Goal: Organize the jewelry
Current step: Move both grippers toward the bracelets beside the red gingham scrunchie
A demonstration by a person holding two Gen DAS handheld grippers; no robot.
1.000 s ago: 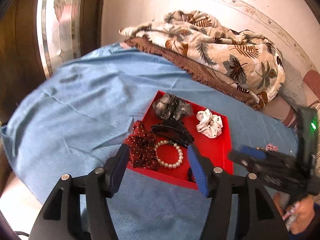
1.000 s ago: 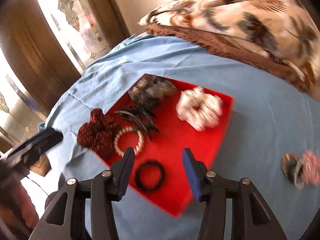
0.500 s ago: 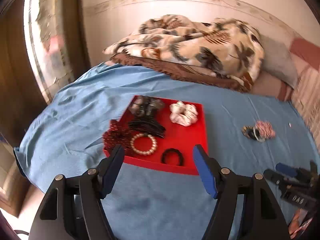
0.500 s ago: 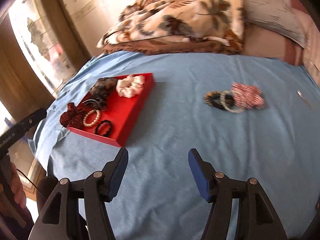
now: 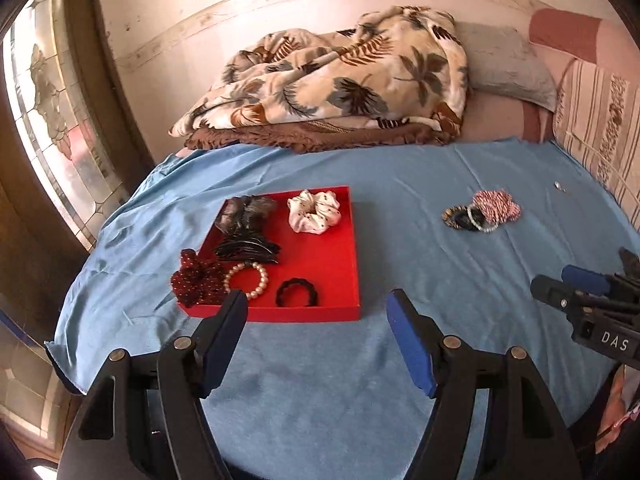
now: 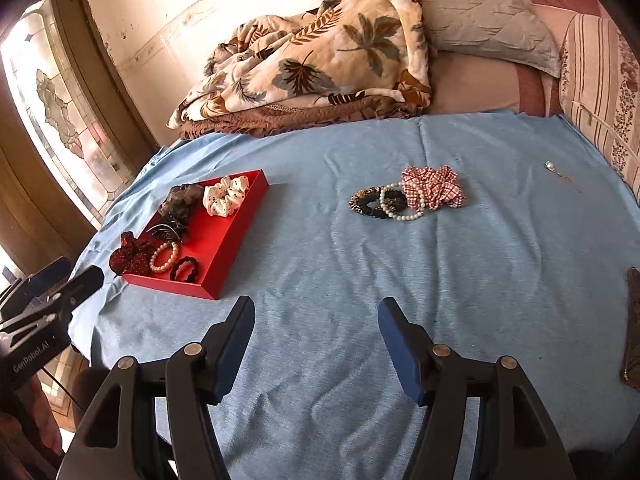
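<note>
A red tray (image 5: 320, 256) lies on the blue sheet and holds a white dotted scrunchie (image 5: 314, 212), a grey scrunchie (image 5: 244, 212), a black hair claw (image 5: 248, 248), a pearl bracelet (image 5: 246, 280) and a black hair tie (image 5: 298, 292). A dark red scrunchie (image 5: 196, 280) hangs over its left rim. My left gripper (image 5: 316, 300) hovers open and empty just in front of the tray. My right gripper (image 6: 315, 308) is open and empty above bare sheet. Beyond it lies a loose pile: a checked scrunchie (image 6: 434, 186), a second pearl bracelet (image 6: 400, 204) and dark bands (image 6: 366, 200).
A leaf-print blanket (image 6: 320, 60) and a grey pillow (image 6: 488, 16) lie at the far end of the bed. A small shiny trinket (image 6: 552, 168) rests near the right side. The window (image 5: 52, 120) is on the left, and the sheet's edge (image 5: 68, 352) drops off there.
Both grippers have drawn back from the tray and rolled level, with their jaws wider. The right one has swung right, so the loose pile now lies ahead of it.
</note>
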